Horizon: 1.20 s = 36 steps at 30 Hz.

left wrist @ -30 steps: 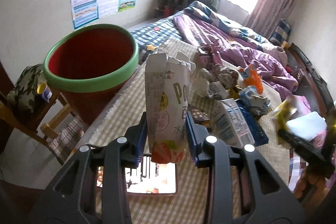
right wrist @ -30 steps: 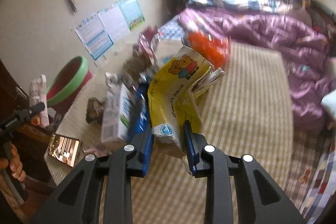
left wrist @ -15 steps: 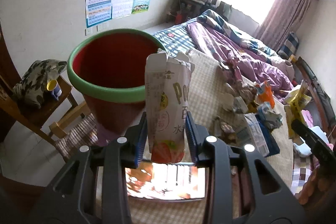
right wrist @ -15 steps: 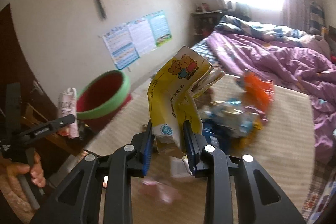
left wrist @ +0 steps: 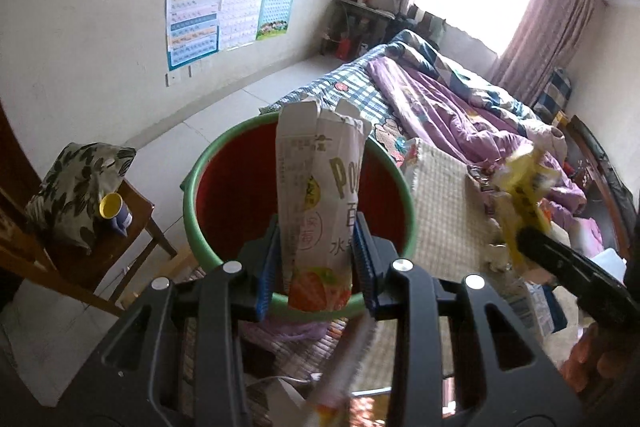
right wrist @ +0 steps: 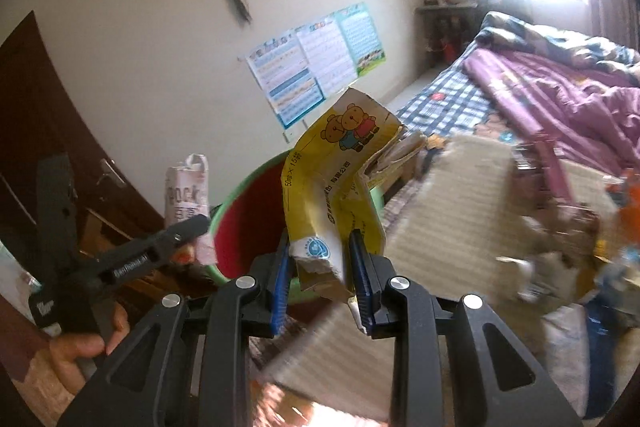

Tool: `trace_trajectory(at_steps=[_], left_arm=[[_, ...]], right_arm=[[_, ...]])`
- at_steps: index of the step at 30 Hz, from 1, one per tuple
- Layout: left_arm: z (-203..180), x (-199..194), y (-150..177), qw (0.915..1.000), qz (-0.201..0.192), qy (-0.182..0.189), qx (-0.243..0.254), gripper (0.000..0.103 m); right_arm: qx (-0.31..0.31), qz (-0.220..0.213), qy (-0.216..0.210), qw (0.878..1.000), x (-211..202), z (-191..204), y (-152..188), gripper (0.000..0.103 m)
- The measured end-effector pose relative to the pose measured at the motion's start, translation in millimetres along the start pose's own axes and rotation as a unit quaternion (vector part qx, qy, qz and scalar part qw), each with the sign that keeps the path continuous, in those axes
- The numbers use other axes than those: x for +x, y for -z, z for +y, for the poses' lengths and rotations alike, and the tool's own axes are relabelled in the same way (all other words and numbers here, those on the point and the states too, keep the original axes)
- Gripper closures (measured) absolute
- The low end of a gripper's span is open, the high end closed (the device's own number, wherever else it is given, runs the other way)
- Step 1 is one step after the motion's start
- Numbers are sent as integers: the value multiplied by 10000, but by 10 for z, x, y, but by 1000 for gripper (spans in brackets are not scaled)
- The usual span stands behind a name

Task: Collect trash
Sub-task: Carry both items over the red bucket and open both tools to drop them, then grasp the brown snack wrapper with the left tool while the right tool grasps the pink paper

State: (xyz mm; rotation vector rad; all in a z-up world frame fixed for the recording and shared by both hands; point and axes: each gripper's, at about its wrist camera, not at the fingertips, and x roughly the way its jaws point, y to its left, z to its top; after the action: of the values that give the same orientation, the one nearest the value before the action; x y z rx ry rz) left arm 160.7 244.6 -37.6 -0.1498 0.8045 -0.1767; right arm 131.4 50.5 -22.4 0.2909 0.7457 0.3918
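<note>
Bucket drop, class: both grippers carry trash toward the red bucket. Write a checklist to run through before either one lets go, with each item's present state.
1. Left gripper clamped on the white carton: ok.
2. Right gripper clamped on the yellow box: ok.
3. White carton in line with the bucket mouth: ok in the left wrist view; its height above the rim, cannot tell.
4. Yellow box over the bucket mouth: cannot tell; the right wrist view shows it in front of the rim, possibly short of it.
5. Bucket upright, mouth unblocked: ok.
6. Grippers apart from each other: ok, a gap shows in both views.
</note>
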Motion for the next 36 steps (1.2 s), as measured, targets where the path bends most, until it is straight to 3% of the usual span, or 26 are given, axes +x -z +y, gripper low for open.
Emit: trace_trajectory(at_steps=[10, 20, 23, 28, 36], left_arm=[[289, 481, -90, 9984, 555, 85, 49, 70], [326, 776, -100, 9953, 926, 238, 132, 70], [323, 823, -91, 9946, 991, 279, 113, 68], [364, 844, -82, 9943, 1021, 302, 3, 56], [366, 709, -88, 9961, 848, 229, -42, 55]], right_arm=[[225, 627, -72, 9978, 769, 331, -41, 75], [458, 1008, -34, 9938, 1054, 280, 100, 73], [542, 1020, -26, 9933, 1066, 270, 107, 72], [588, 886, 53, 9943, 978, 277, 108, 58], [548, 373, 287, 9974, 583, 221, 47, 57]])
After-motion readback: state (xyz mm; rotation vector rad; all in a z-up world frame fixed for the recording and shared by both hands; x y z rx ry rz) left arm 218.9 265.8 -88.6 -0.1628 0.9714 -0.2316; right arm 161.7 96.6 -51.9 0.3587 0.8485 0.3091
